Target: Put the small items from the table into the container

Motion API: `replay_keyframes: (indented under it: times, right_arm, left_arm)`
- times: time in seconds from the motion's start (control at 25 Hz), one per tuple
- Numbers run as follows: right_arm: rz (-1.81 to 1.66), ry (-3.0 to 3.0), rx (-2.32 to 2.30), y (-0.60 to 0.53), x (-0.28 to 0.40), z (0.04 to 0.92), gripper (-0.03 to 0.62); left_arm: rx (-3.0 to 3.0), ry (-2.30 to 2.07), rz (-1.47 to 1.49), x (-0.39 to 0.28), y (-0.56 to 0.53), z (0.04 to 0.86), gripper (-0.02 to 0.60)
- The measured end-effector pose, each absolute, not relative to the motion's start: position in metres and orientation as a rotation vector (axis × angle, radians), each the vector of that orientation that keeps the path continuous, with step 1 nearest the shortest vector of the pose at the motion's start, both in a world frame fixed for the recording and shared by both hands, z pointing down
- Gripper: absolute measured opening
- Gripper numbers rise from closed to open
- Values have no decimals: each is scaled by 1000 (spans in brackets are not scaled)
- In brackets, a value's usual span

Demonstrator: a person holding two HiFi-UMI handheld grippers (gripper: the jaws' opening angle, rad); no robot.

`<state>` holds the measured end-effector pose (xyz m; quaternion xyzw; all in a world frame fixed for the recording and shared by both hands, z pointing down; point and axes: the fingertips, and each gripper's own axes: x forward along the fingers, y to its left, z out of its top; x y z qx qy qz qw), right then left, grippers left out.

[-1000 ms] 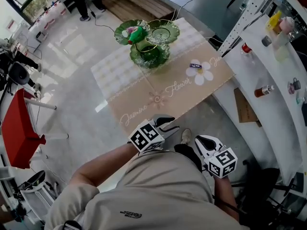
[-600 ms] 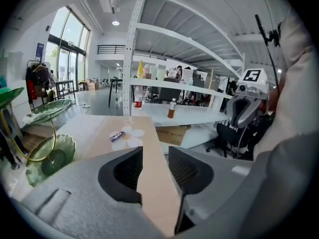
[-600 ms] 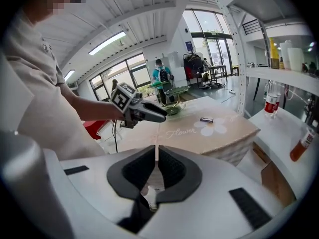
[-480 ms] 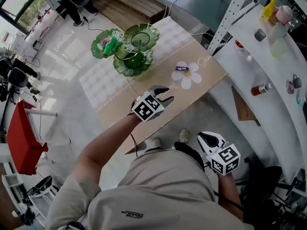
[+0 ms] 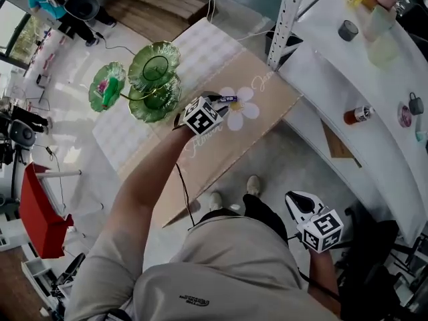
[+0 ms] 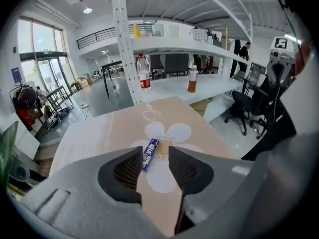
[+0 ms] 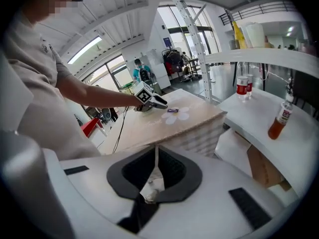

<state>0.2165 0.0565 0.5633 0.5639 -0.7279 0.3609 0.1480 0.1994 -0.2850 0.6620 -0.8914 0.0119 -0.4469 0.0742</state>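
The left claw (image 5: pixel 215 108) has swung out from in front of the person's lap, over the table (image 5: pixel 221 154), to the flower print (image 5: pixel 244 109) in the upper middle of the head view. The right claw (image 5: pixel 299 201) has stayed low at the lower right, off the table's edge and over the floor.

The purple packet (image 5: pixel 229 99) lies on the flower print just past the left claw's tips. It is well in from the table's right corner, with bare cloth on every side. The green tiered stand (image 5: pixel 150 79) stands at the upper left, apart from the packet.

The head view hides the left jaws behind the marker cube. The left gripper view shows the left claw (image 6: pixel 155 155) wide open and holding nothing. There the packet (image 6: pixel 150 151) lies on the table in the gap, its lower end behind the jaw at frame left.

The right gripper view shows the right claw (image 7: pixel 156 151) drawn to a thin slit. A pale scrap sits low in the slit, and I cannot tell what it is.
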Motion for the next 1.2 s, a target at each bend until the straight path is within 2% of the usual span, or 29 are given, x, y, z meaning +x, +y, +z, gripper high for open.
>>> replay_keyframes:
  times: [0.52, 0.64, 0.88, 1.2]
  right_arm:
    - [1098, -2041, 1627, 60, 278, 578, 31]
    - [1094, -2056, 1609, 54, 282, 580, 31]
    - [1061, -2111, 1557, 36, 281, 578, 31]
    - [987, -2205, 1452, 4, 262, 570, 31]
  left_arm:
    - [-2632, -38, -1581, 226, -312, 726, 150]
    - [-2651, -17, -1578, 225, -311, 727, 97]
    - [-2746, 92, -1544, 218, -307, 711, 91]
    - [-2890, 241, -1433, 186, -306, 650, 91]
